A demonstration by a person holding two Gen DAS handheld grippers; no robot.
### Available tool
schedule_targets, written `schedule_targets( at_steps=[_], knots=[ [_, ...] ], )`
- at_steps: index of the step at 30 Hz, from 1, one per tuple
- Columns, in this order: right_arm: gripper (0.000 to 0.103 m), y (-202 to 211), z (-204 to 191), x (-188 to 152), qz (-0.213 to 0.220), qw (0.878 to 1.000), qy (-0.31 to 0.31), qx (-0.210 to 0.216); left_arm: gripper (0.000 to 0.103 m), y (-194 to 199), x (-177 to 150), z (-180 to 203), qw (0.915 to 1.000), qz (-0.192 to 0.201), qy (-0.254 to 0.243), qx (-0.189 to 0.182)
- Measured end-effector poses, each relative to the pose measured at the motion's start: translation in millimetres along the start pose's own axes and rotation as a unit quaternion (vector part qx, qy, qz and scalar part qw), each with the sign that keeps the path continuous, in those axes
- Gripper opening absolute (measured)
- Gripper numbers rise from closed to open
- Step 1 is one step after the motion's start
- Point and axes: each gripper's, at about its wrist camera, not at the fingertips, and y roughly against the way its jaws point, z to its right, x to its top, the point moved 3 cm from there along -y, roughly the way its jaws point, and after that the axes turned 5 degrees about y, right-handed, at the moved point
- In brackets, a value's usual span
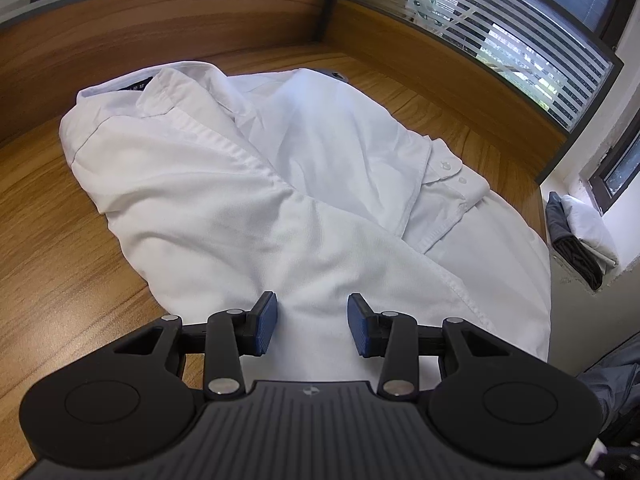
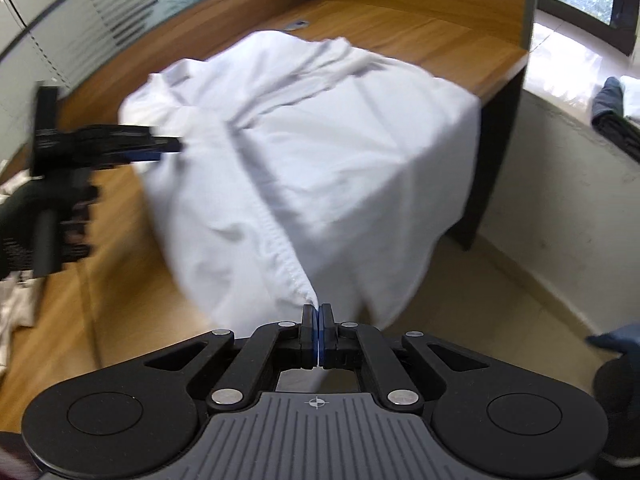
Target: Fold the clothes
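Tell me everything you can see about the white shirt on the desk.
The white shirt is a thin woven button-up lying rumpled across the wooden desk, collar with a dark label at the far end. One sleeve is folded over the body, its two-button cuff on top. One side hangs over the desk edge. The right hand-held gripper is shut on a stitched hem corner; the left hand-held gripper stands open over the near cloth.

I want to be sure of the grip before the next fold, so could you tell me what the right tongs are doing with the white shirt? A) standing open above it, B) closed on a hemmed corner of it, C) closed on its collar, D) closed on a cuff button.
B: the right tongs are shut, with a stitched hem corner of the white shirt running in between their pads.
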Motion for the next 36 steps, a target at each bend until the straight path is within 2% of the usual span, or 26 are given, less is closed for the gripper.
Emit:
schedule_targets(
  at_steps=[6,13,17,20,23,27,31,34,36],
  knots=[
    [0.003,-46,27,2,-0.031,0.999,0.021,-0.019,0.043,0,2,-1,1.0,0.001,0.002,0.008],
    [0.004,-94,30,-3,-0.05,0.997,0.053,-0.023,0.043,2,8,-7,0.9995,0.003,0.03,0.002],
    [0.006,-87,34,2,-0.045,0.998,0.041,0.0,0.045,16,20,-10,0.9985,0.011,0.054,0.002],
    [0.008,-57,45,16,-0.022,0.999,0.022,0.018,0.045,32,34,-11,0.9978,0.023,0.063,-0.002],
    [0.027,-26,56,38,0.01,1.0,0.012,0.027,0.045,45,52,-10,0.9973,0.043,0.059,0.003],
    [0.031,-6,68,86,0.041,0.998,0.026,0.038,0.045,40,71,-11,0.9967,0.051,0.058,0.025],
    [0.041,-16,77,143,0.056,0.995,0.05,0.065,0.045,26,82,-6,0.995,0.049,0.08,0.034],
    [0.044,-43,80,190,0.06,0.992,0.074,0.085,0.046,16,90,5,0.9947,0.04,0.087,0.037],
    [0.05,-63,83,218,0.059,0.989,0.088,0.105,0.046,7,95,14,0.9948,0.028,0.089,0.042]
  ],
)
